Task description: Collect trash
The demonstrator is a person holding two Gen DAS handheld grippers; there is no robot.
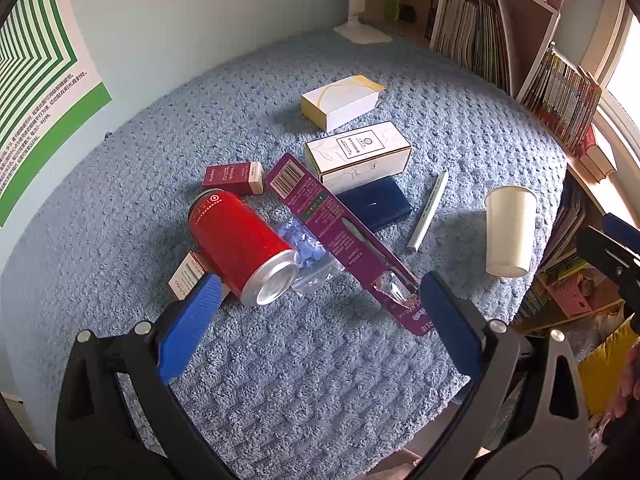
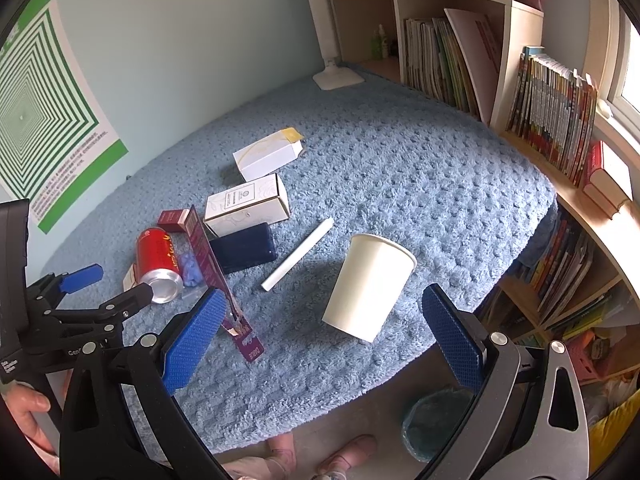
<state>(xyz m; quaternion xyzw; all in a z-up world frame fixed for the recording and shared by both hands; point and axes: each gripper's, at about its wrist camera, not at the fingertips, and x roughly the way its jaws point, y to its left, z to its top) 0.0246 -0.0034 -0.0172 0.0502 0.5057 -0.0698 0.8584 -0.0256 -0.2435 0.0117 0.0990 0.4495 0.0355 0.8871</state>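
Note:
A red can (image 1: 240,246) lies on its side on the blue blanket (image 1: 320,360), beside a crumpled clear bag (image 1: 308,252) and a long purple card package (image 1: 344,236). My left gripper (image 1: 318,304) hangs open just in front of the can and holds nothing. An upside-down white paper cup (image 2: 370,286) stands near the blanket's right edge. My right gripper (image 2: 324,328) is open, low in front of the cup, with nothing between its fingers. The left gripper (image 2: 102,282) also shows at the left of the right wrist view, by the can (image 2: 158,266).
Two white boxes (image 1: 340,102) (image 1: 358,156), a maroon box (image 1: 234,178), a dark blue case (image 1: 376,202) and a white stick (image 1: 428,210) lie on the blanket. Bookshelves (image 2: 552,120) line the right side. A bin with a bag (image 2: 434,424) sits on the floor beside the person's feet (image 2: 320,456).

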